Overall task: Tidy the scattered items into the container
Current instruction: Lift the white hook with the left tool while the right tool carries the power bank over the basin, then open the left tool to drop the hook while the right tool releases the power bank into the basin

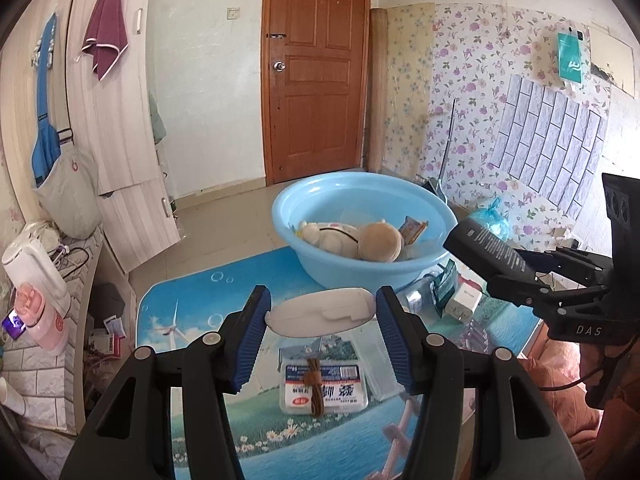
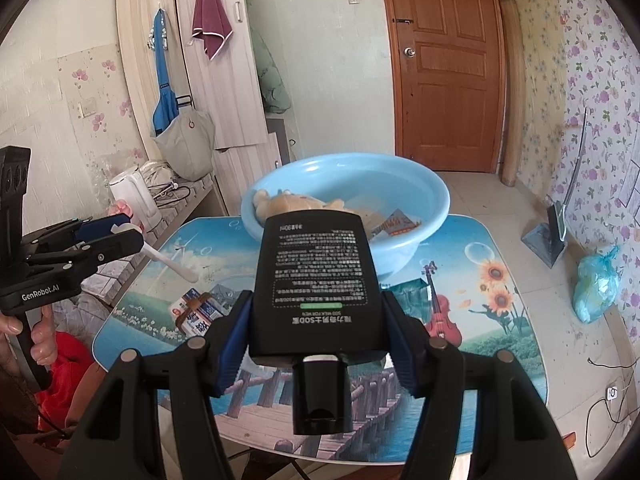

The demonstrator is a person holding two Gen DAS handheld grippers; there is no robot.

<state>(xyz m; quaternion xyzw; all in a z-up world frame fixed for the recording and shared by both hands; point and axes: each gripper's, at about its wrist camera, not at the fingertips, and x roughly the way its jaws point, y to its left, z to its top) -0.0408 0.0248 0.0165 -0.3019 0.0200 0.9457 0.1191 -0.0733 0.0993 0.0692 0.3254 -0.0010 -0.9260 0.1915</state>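
Your left tongs (image 1: 320, 312) clamp a white oval lid (image 1: 320, 312); your right tongs (image 2: 316, 312) clamp the black bottle (image 2: 316, 276), basin (image 2: 436, 200) at twelve o'clock.

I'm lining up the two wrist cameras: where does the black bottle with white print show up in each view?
Left wrist view: black bottle at the right edge, held in the right gripper, just right of the blue basin.
Right wrist view: the black bottle fills the centre, cap toward the camera, clamped between the blue pads, in front of the basin.
Shared landmark: the blue basin holding the plush toy.
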